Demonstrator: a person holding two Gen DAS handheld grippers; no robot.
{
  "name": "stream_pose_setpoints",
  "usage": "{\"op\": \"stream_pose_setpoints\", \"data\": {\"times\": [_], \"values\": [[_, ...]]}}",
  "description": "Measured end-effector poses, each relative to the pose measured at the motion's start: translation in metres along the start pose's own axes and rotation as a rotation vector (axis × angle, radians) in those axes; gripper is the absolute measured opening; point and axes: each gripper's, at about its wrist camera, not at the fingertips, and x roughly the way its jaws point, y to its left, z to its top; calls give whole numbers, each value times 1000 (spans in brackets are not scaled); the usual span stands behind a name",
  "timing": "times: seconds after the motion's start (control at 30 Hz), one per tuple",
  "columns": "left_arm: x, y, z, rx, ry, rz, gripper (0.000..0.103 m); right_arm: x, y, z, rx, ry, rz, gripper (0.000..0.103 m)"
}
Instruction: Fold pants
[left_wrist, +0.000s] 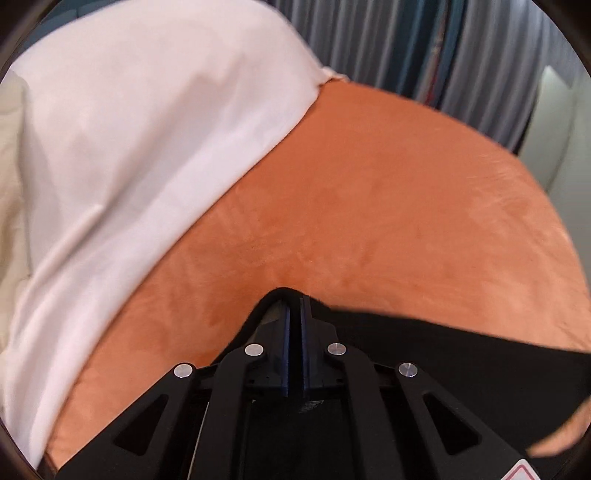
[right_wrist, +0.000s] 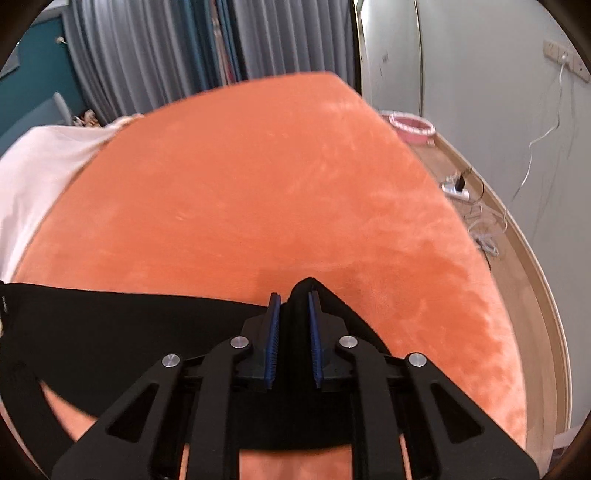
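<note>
The black pants (left_wrist: 461, 343) lie stretched over an orange bed cover (left_wrist: 369, 206). My left gripper (left_wrist: 294, 306) is shut on one corner of the pants, with black cloth bunched around its blue pads. In the right wrist view my right gripper (right_wrist: 294, 299) is shut on another corner of the pants (right_wrist: 110, 325), a fold of cloth pinched between the blue pads. The black cloth runs off to the left from it as a taut band above the orange bed cover (right_wrist: 258, 184).
A white pillow or sheet (left_wrist: 129, 166) covers the bed's left part and also shows in the right wrist view (right_wrist: 40, 166). Grey curtains (right_wrist: 147, 55) hang behind. To the right are a wooden floor strip, a power strip with cables (right_wrist: 458, 190) and a pink basin (right_wrist: 412, 127).
</note>
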Motion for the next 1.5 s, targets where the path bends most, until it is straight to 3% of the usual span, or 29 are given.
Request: {"op": "stream_pose_setpoints", "data": {"times": [0.23, 0.37, 0.53, 0.7, 0.8, 0.9, 0.97, 1.03, 1.1, 1.13, 1.27, 1.37, 1.47, 1.5], "values": [[-119, 25, -56, 43, -63, -115, 3, -120, 16, -35, -89, -142, 49, 14], [-165, 51, -112, 38, -52, -173, 3, -179, 20, -80, -148, -187, 71, 14], [-164, 78, -170, 45, 28, -109, 4, -203, 18, -141, -216, -123, 66, 14], [-125, 107, -207, 26, 137, -9, 6, -186, -8, -197, -201, -40, 50, 14], [-113, 121, -220, -6, 149, 6, 8, -173, -23, -218, -188, -3, 49, 15], [-114, 121, -218, -20, 142, 7, 8, -161, -25, -236, -224, 42, 23, 26], [-117, 121, -218, -13, 145, 14, 9, -167, -26, -241, -234, 29, 1, 41], [-119, 122, -219, 5, 162, 24, 11, -184, -29, -247, -218, 2, -3, 63], [-125, 123, -223, 42, 161, 88, 11, -206, -38, -262, -181, -46, -19, 78], [-129, 125, -224, 57, 152, 121, 11, -217, -44, -265, -157, -68, -20, 79], [-158, 130, -230, 32, 107, 154, 11, -250, -78, -266, 63, -147, 83, 79], [-186, 97, -232, 64, 34, 113, 11, -245, -85, -247, 192, -142, 176, 78], [-201, 43, -236, 125, 11, 25, 13, -201, -73, -221, 254, -34, 230, 61], [-203, 30, -238, 138, 9, 6, 20, -175, -65, -215, 246, 44, 190, 45]]}}
